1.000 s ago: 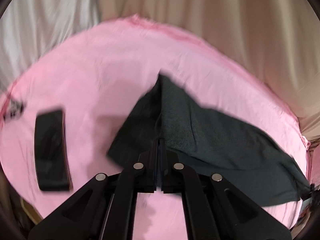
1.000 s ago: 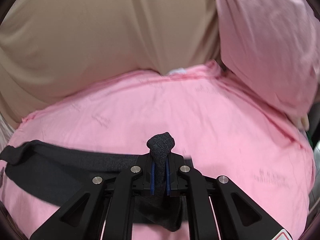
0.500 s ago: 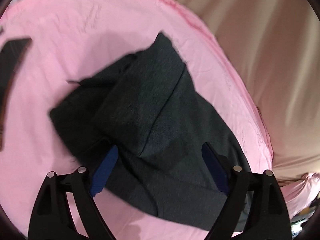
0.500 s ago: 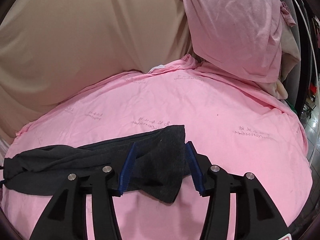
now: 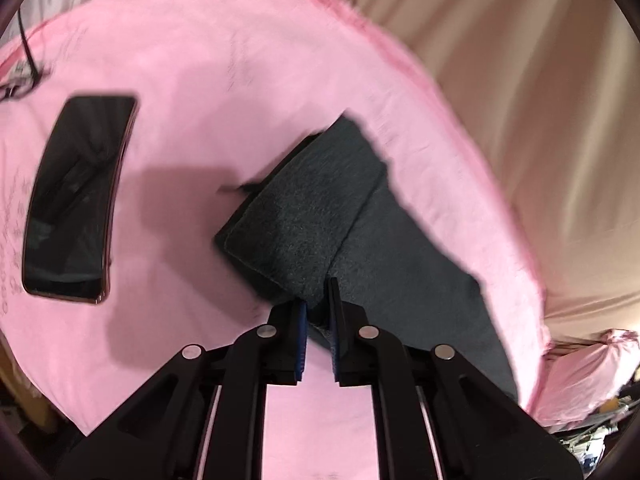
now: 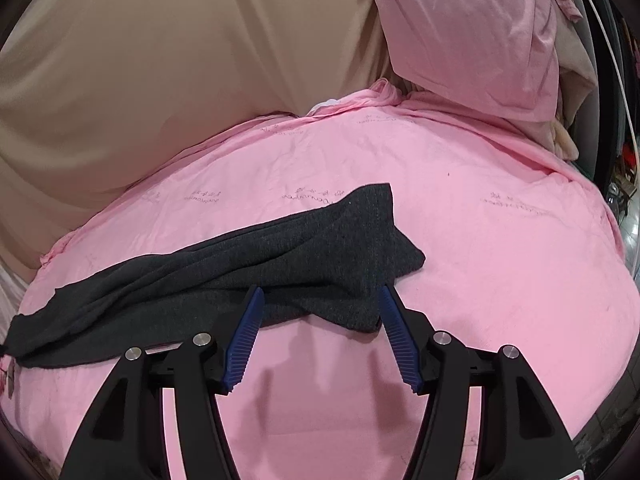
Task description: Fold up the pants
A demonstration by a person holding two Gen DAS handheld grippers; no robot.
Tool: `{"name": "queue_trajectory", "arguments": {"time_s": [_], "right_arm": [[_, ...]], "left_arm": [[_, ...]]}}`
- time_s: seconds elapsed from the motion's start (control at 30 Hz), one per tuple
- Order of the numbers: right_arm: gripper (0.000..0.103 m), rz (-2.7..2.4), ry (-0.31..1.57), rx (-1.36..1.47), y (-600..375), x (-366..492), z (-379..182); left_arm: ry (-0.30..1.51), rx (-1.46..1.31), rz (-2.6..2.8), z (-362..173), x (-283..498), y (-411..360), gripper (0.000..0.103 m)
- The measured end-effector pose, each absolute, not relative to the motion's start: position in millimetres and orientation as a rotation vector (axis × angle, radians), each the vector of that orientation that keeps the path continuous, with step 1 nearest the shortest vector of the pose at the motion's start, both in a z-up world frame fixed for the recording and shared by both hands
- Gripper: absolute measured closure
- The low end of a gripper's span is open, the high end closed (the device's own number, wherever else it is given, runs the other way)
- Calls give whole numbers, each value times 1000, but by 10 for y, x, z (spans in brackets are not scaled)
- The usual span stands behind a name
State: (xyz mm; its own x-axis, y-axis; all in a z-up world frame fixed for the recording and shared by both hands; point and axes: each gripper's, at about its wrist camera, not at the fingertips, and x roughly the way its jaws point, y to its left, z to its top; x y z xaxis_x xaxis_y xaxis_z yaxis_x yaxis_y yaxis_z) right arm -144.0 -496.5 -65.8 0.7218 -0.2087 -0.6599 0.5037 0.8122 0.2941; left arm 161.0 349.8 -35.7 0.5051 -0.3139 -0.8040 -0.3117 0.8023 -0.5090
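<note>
pants: dark grey knit pants (image 5: 320,220), soft fleecy-looking fabric, lying on the pink bed sheet (image 5: 208,80). In the left wrist view one end is folded back over itself into a thick flap. In the right wrist view they (image 6: 248,268) stretch out long toward the left edge, with a bunched end near the middle.

left claw: the black left claw (image 5: 318,304) has just been closing, and now it's clenched on a fold of the pants' near edge. The blue pads sit tight on either side of the fabric.

right claw: the black right claw (image 6: 320,300) has just been opening and is now released. The ribbed blue pads (image 6: 244,336) stand wide apart, with the bunched end of the pants lying between them. Neither pad is pressing on the fabric.

bed: the sheet is pink with small printed lettering, a bit wrinkled. It fills most of both views.

other stuff: there's a black smartphone (image 5: 76,200) lying flat, screen up, on the sheet, well apart from the pants on the left side. A thin black cable (image 5: 28,52) runs in at the top left corner. A pink pillow (image 6: 472,28) is propped at the far right of the bed.

background: beige draped fabric (image 6: 180,60) hangs behind the bed.

in the way: nothing sits on top of the pants, and the phone is clear of them.
</note>
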Motion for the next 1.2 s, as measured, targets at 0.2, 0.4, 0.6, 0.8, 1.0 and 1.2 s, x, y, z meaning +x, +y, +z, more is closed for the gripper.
{"name": "queue_trajectory", "arguments": {"time_s": [0.2, 0.4, 0.6, 0.8, 1.0, 1.2], "right_arm": [[37, -480, 664, 444, -5174, -1215, -478], [72, -412, 836, 486, -5805, -568, -657], [95, -225, 486, 224, -5484, -734, 534], [76, -450, 780, 144, -5805, -1218, -473], [40, -404, 703, 446, -5935, -1697, -624], [34, -372, 784, 546, -5849, -1225, -832]], "left_arm": [[1114, -696, 50, -543, 1673, 3513, 94], [1147, -679, 74, -509, 1779, 3485, 94], [1165, -667, 104, -445, 1742, 3506, 92], [1184, -625, 129, -480, 1771, 3459, 91], [1199, -564, 161, -469, 1826, 3390, 91], [1203, -570, 175, -475, 1836, 3397, 91]]}}
